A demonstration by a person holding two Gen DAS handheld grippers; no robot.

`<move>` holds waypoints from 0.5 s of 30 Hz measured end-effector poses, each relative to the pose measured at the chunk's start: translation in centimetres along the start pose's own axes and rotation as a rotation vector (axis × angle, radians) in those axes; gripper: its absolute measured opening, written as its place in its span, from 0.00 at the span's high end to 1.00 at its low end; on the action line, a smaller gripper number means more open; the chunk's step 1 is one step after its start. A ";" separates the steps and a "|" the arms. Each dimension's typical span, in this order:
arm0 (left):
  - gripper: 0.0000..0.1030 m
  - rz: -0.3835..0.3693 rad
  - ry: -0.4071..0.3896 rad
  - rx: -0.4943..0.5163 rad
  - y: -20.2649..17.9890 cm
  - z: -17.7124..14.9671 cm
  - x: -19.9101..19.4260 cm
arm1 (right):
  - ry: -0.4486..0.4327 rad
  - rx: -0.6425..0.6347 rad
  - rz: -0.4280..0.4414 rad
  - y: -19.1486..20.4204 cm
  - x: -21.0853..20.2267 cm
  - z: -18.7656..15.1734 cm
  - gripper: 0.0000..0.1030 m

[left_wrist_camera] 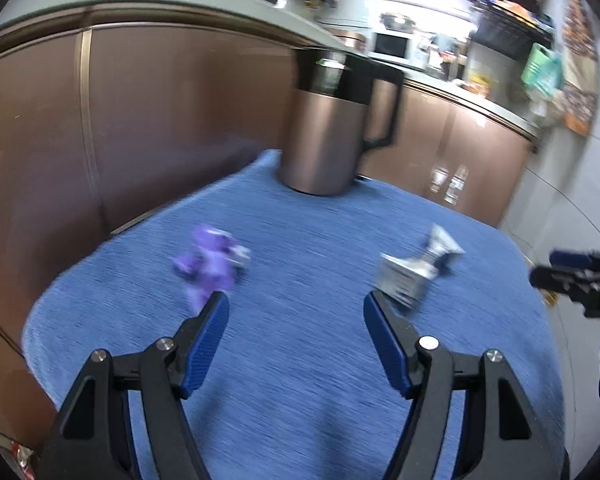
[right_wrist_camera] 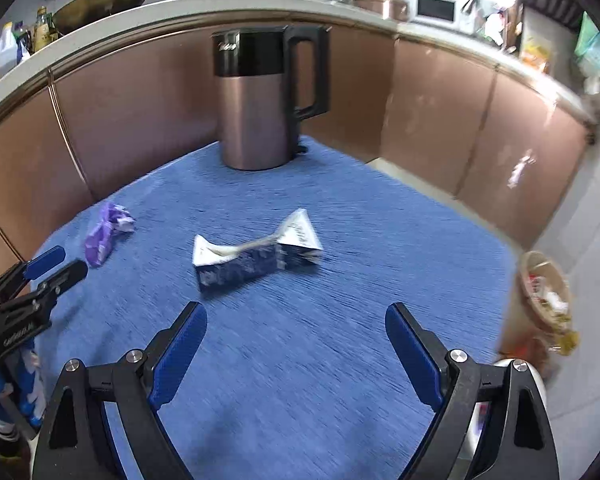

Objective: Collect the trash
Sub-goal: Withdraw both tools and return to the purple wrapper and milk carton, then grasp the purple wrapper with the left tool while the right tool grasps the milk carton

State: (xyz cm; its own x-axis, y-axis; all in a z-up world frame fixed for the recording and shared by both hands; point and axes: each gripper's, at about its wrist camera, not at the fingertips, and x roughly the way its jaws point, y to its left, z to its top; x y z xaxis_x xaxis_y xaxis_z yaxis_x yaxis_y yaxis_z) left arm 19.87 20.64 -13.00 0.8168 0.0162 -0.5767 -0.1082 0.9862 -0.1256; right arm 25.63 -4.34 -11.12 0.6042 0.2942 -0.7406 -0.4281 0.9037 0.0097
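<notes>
A crumpled purple wrapper lies on the blue tablecloth, just ahead of my left gripper's left finger. A crushed blue-and-white carton lies by its right finger. My left gripper is open and empty above the cloth. In the right wrist view the carton lies ahead of my right gripper, which is open and empty. The wrapper lies at the left, near the left gripper. A brown bin holding trash stands on the floor to the right of the table.
A copper-coloured kettle with a black handle stands at the far edge of the table. Brown cabinets and a counter with pans run behind it. The right gripper shows at the right edge of the left wrist view.
</notes>
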 end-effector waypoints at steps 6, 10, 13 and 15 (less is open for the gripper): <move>0.34 0.075 -0.008 -0.050 3.5 2.1 2.1 | 0.066 0.182 0.167 -0.3 4.8 2.7 0.12; 0.34 0.073 -0.001 -0.044 3.8 2.7 3.6 | 0.131 0.312 0.181 -1.0 8.2 3.6 0.12; 0.34 0.070 0.015 -0.043 3.8 2.7 4.6 | 0.182 0.374 0.168 -1.2 10.5 3.9 0.12; 0.34 0.070 0.033 -0.055 4.0 2.6 5.4 | 0.209 0.408 0.171 -1.4 11.6 4.1 0.14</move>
State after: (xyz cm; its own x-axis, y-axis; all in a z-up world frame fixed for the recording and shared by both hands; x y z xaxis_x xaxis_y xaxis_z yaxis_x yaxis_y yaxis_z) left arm 25.33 25.09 -14.52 0.7868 0.0787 -0.6122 -0.1961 0.9723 -0.1271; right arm 35.97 -0.89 -17.02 0.3825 0.4180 -0.8240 -0.1856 0.9084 0.3747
